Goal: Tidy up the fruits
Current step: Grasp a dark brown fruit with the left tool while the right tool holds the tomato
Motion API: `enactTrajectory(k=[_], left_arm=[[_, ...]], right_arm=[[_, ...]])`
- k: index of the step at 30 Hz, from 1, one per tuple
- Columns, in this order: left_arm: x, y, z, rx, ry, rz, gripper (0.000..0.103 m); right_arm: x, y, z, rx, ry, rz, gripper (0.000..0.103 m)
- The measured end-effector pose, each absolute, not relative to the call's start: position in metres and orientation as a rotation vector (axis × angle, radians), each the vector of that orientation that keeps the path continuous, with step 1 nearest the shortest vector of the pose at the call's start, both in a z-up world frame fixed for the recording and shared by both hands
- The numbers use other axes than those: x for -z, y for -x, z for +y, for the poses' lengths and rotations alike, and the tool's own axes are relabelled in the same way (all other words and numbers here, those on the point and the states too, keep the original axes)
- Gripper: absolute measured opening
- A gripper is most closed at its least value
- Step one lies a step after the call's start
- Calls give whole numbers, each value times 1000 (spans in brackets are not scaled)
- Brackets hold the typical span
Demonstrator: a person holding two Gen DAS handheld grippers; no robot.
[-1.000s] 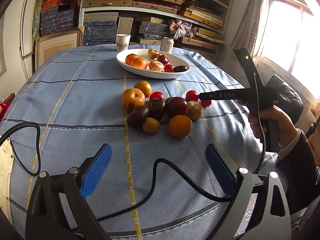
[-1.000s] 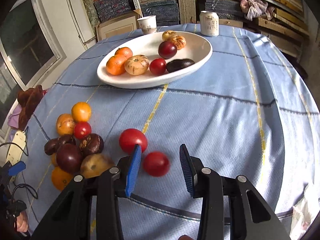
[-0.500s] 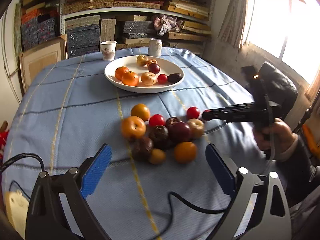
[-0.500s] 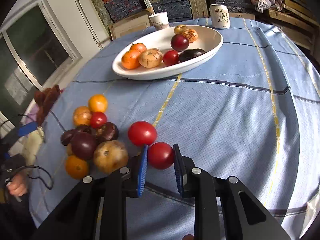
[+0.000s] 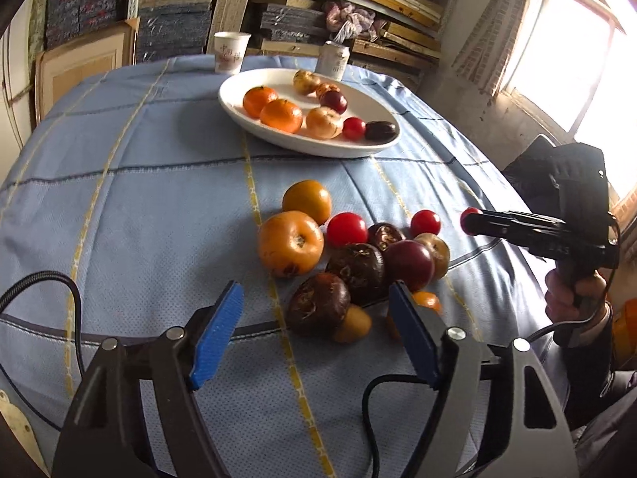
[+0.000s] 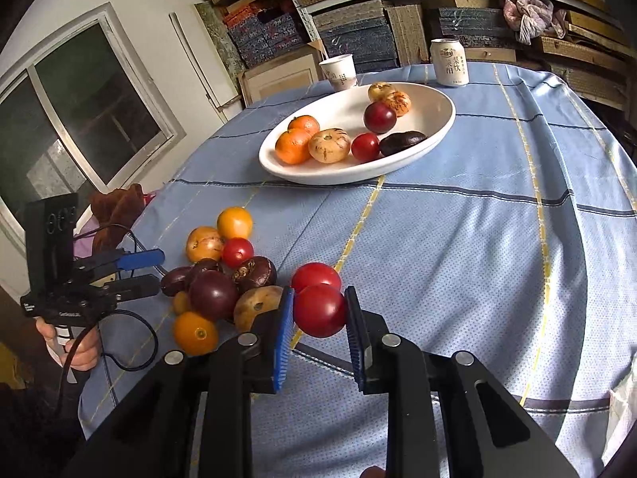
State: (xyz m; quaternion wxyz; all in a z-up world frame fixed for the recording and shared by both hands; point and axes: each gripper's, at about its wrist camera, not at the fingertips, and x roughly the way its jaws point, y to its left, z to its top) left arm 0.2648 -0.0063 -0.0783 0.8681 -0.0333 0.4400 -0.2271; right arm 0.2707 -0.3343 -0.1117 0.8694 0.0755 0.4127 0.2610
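Red tomato (image 6: 319,310) was clamped in right tool (image 6: 319,314), above counter (image 6: 458,247). Left tool (image 5: 314,326) gaped, empty. Plate (image 6: 434,127) held eight fruits; pile (image 5: 350,255) remained unsorted.

A plate (image 6: 434,127) of fruit sits toward the far side of the surface (image 6: 477,247), with a paper cup (image 6: 338,72) and a can (image 6: 450,62) just behind it and shelves (image 6: 398,32) beyond. Nearer, a cluster of loose fruit (image 6: 223,279) lies on the surface, left of the right tongs (image 6: 319,332), which hold a tomato (image 6: 319,310). A second tomato (image 6: 315,275) lies just behind it. The left tongs (image 5: 314,334) hover at the cluster's near edge.
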Motion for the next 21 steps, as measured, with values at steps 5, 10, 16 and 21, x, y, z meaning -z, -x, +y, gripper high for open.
enactTrajectory(k=[5,10,16,21], left_arm=[[97,-277,0,470,135,1000,63],[104,-282,1,508,182,1028,60],[107,-284,-2,548,207,1042,51],[106,-280,-9,565,223,1040,38]], right_arm=[[109,-269,-336,-552,-166,850,26],[107,-268,-336,-543,-160,841,26],[106,-267,-336,-545,-160,834,26],[103,-263,-336,-542,-148,816,26]])
